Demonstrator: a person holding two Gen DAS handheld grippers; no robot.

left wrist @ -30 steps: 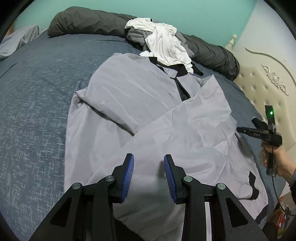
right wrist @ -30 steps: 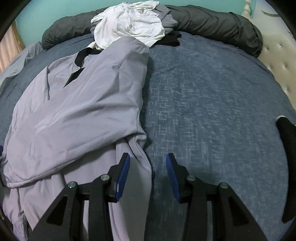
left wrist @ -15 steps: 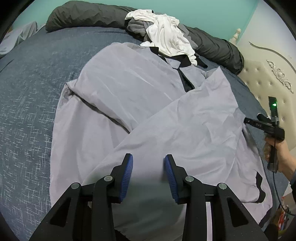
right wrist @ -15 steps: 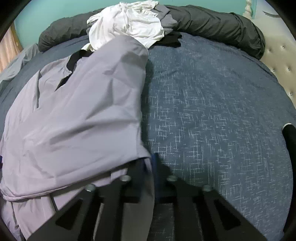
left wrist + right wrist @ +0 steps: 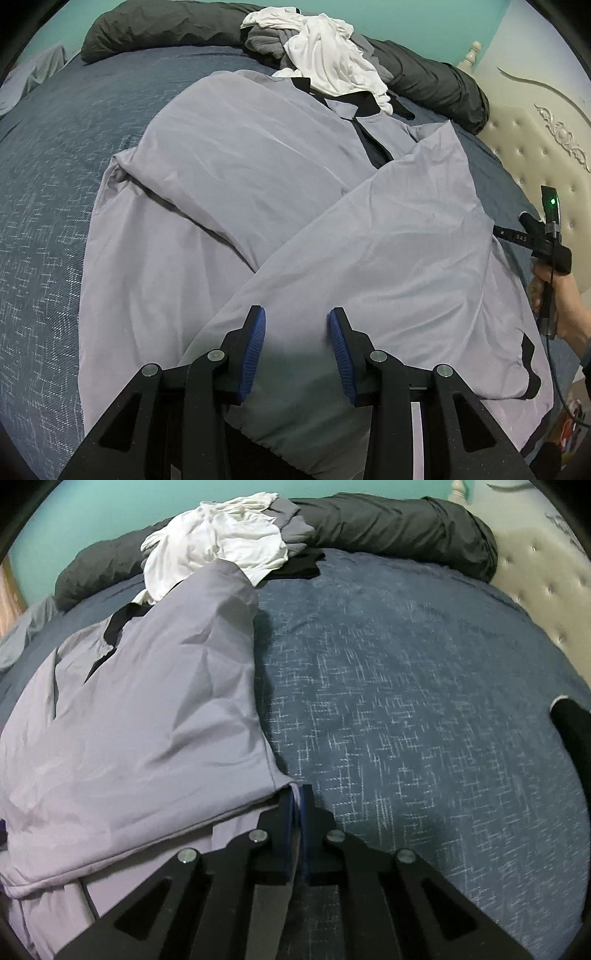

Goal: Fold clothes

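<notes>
Lilac thin-cloth shirt (image 5: 147, 716), pinched at its edge by the shut right tool (image 5: 297, 805), should be drawn taut while the left tool (image 5: 297, 328) is held wide.

Bed (image 5: 424, 709): covered with blue flecked spread. Dark grey rolled duvet (image 5: 399, 528) lay along its far edge. Cream tufted headboard (image 5: 535, 147) stood at right. Teal wall (image 5: 406, 18) rose behind.
</notes>
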